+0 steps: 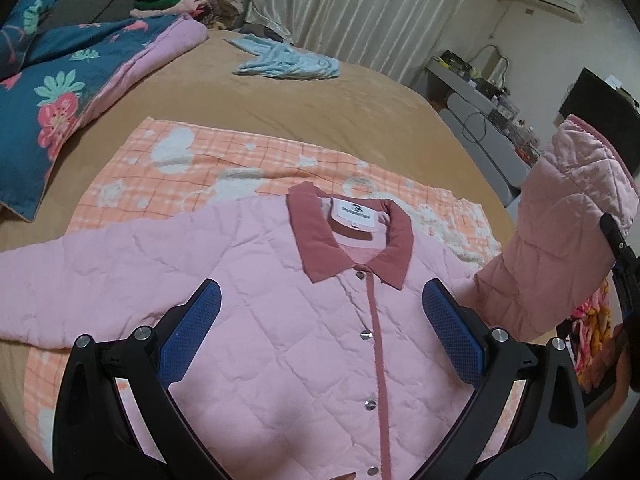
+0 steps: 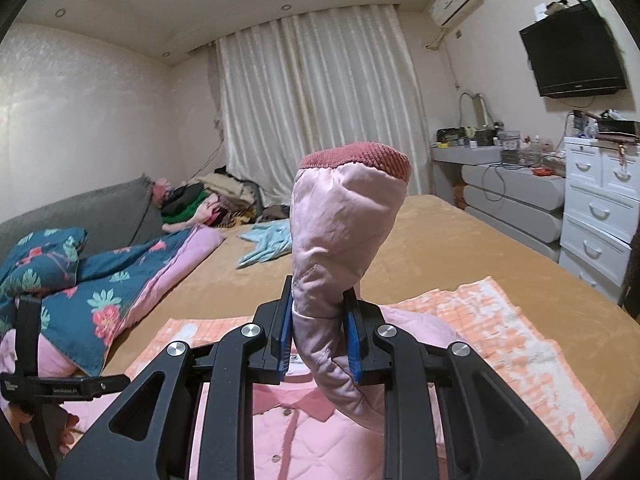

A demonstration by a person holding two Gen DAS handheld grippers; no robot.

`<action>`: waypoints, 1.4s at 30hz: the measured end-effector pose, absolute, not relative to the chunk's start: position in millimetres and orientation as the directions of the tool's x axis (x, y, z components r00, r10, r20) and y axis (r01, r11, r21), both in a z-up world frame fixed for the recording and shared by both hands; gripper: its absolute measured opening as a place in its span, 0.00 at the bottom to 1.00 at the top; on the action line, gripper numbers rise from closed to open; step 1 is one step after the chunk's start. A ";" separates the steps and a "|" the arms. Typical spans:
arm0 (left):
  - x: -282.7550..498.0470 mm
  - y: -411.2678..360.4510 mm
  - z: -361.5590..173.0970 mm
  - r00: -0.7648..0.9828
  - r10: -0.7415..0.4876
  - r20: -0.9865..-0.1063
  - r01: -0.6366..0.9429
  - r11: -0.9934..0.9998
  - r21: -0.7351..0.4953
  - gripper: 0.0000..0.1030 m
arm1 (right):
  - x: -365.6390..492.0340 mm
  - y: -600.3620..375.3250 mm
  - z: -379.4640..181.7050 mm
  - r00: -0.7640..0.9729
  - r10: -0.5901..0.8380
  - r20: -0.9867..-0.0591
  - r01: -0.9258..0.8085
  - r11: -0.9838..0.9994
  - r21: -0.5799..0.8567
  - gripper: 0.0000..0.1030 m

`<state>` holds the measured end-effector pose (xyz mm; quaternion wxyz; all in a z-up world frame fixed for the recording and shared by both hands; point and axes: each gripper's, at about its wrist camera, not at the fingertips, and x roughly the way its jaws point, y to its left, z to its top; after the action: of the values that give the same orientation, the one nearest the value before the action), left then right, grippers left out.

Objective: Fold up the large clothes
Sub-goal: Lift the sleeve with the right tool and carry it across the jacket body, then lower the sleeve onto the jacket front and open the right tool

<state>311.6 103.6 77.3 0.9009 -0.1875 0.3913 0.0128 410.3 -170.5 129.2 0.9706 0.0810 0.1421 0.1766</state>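
Right claw (image 2: 316, 320): clamped tight on the sleeve (image 2: 340, 232) of the pink quilted jacket (image 1: 280, 320), which bunches between the blue pads; the ribbed cuff (image 2: 356, 160) stands up above the grip.
Left claw (image 1: 320, 328): spread wide with nothing between its pads (image 1: 452, 332), hovering over the jacket's chest, just below the collar (image 1: 352, 232).
Jacket: lies front up and snapped shut on an orange checked towel (image 1: 180, 168), which lies on the tan bed (image 1: 320, 96); the other sleeve (image 1: 80, 272) lies flat, stretched away from the collar on the far side from the raised one.
Beyond the collar: a light blue garment (image 1: 288, 62) lies crumpled farther up the bed, well apart; a floral quilt (image 1: 80, 68) sits off to the flat sleeve's side.
Risk, slip: the grip sits below the cuff on puffy, slick-looking fabric, so a quick swing could, I judge, let it slide out.
Risk, drag: nothing pins the body; pulling the sleeve across may shift the jacket or ruck the towel.
Risk, crooked fold: the raised sleeve looks twisted and could land off line.
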 end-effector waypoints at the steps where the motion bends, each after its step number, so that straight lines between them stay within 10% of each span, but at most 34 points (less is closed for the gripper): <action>1: 310.9 106.5 77.2 0.696 -0.121 -0.708 -0.173 0.929 -0.328 0.92 | 410.0 -164.0 127.4 0.893 0.373 -0.251 -0.328 0.923 0.203 0.20; 34: 290.4 179.9 8.4 0.707 -0.393 -0.588 -0.220 0.668 -0.711 0.92 | 388.2 12.2 -20.3 0.643 0.557 -0.526 -0.608 0.789 0.092 0.21; 42: 289.0 185.0 -15.1 0.673 -0.418 -0.610 -0.265 0.634 -0.727 0.92 | 368.8 40.6 -60.0 0.511 0.579 -0.635 -0.683 0.722 0.108 0.36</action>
<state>289.0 185.0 -15.1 0.8098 -0.4252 0.4014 -0.0471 368.8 40.6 -60.0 0.8657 -0.0781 0.3341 0.3646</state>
